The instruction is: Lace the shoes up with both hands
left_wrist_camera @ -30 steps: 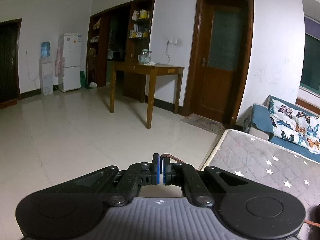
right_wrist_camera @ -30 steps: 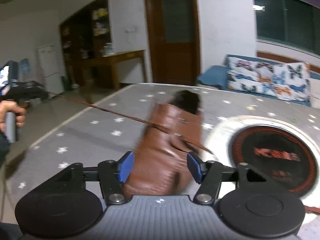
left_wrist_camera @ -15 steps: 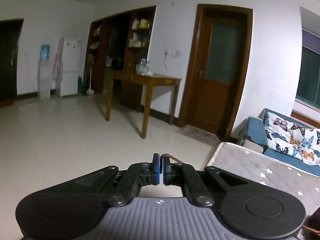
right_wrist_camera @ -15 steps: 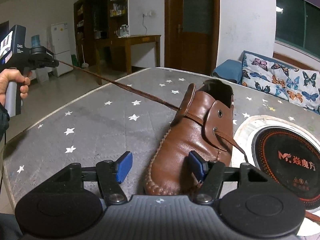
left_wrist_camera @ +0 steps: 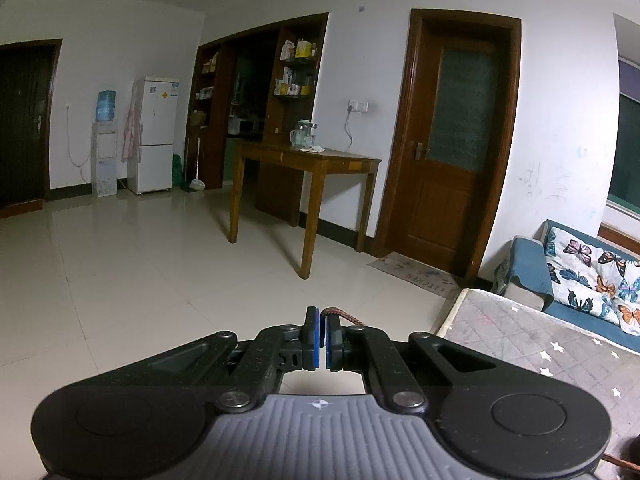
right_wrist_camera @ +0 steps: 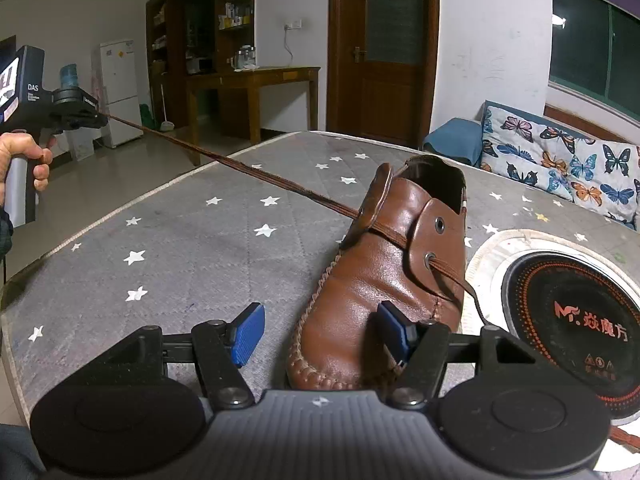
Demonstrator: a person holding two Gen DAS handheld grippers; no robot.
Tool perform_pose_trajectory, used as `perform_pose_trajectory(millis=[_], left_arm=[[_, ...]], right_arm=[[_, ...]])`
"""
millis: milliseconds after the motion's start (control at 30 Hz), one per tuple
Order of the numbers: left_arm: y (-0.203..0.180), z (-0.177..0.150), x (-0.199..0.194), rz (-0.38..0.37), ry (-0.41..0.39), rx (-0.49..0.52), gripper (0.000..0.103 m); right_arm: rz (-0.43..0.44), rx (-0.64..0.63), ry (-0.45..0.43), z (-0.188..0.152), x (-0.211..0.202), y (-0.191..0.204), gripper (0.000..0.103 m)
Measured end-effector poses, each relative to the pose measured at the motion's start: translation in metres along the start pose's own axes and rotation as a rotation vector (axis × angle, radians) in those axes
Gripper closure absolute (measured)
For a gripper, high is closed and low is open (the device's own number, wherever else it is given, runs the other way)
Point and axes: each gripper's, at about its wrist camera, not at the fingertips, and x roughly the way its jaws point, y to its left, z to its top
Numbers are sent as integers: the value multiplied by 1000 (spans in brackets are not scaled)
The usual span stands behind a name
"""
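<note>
Right wrist view: brown shoe [right_wrist_camera: 384,280] lies toe-first between the spread right tongs [right_wrist_camera: 320,334], its lace [right_wrist_camera: 240,168] pulled taut by the clenched left tongs [right_wrist_camera: 90,120].

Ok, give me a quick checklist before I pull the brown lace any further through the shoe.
1. Left gripper shut on the brown braided lace: ok.
2. Lace taut between that gripper and the shoe: ok.
3. Lace through the lower eyelet: ok.
4. Upper eyelet laced: not ok, empty.
5. Right gripper steadying the brown leather shoe: not ok, open around the toe.
6. Lace's other end free: cannot tell.
</note>
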Motion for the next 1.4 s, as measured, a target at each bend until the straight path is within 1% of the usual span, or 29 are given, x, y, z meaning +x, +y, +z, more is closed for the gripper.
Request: perform_pose_trajectory(millis=[367,667,1400], left_arm=[[-1,0,-2,16,-8,13,100],[5,2,-5,49,-23,15,100],[12,4,-5,59,-21,19,100]], right_arm=[[-1,4,-3,-1,0,-2,39],[-2,7,-4,-2,0,-2,39],[-6,2,-3,-1,0,5,39]])
